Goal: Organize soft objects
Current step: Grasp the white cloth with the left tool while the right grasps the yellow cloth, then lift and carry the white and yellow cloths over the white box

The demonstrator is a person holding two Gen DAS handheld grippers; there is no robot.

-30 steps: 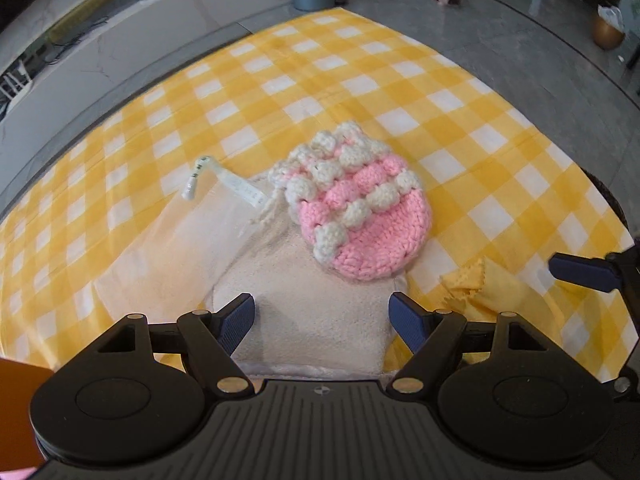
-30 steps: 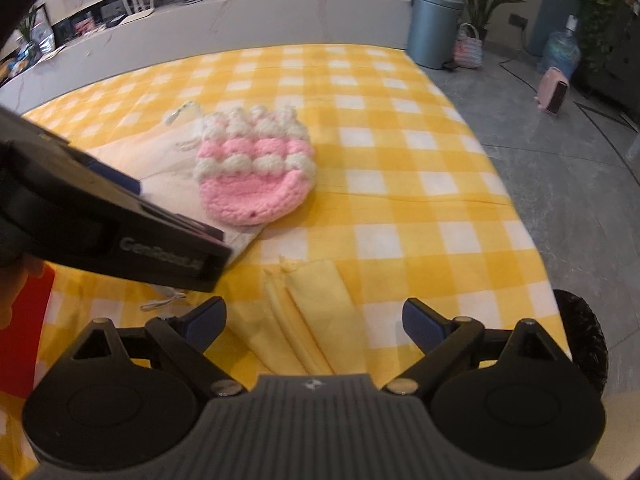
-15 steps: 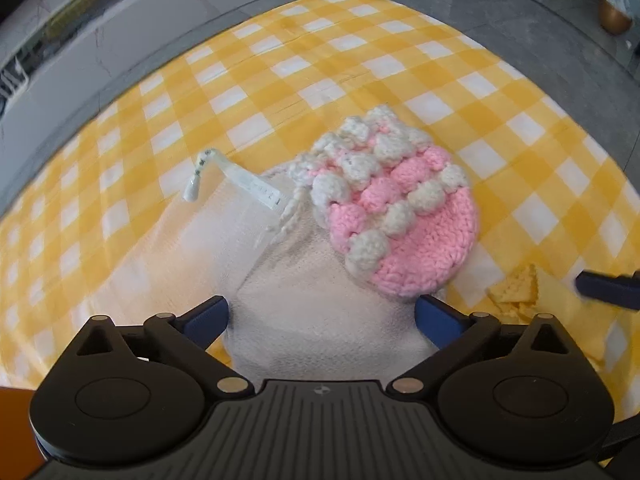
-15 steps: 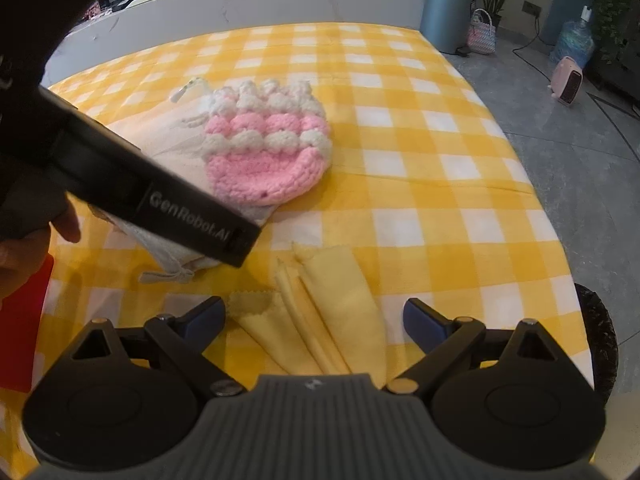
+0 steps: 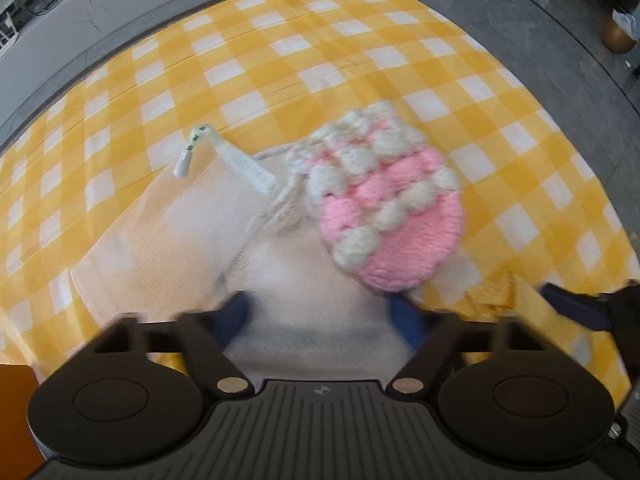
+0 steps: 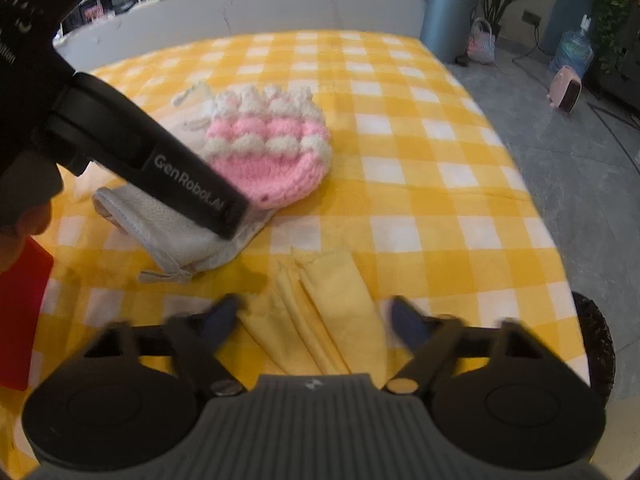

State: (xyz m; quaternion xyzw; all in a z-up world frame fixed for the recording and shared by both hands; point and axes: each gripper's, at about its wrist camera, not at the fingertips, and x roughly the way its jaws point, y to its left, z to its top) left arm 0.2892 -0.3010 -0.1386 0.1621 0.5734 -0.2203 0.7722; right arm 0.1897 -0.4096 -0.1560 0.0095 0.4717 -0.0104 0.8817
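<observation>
Cream terry cloth is lying directly ahead of the left gripper, its near edge sitting between the blurred blue fingertips, whose jaws have just been closing to about half width; whether the pads are already pressing it I cannot tell. A pink and white crocheted pouch is resting on the cloth's far right part. The folded yellow cloth is lying between the right gripper fingertips, its long axis running near to far, those jaws also just closing, contact unclear. Each hand is nearer its own cloth on the yellow checked tablecloth.
</observation>
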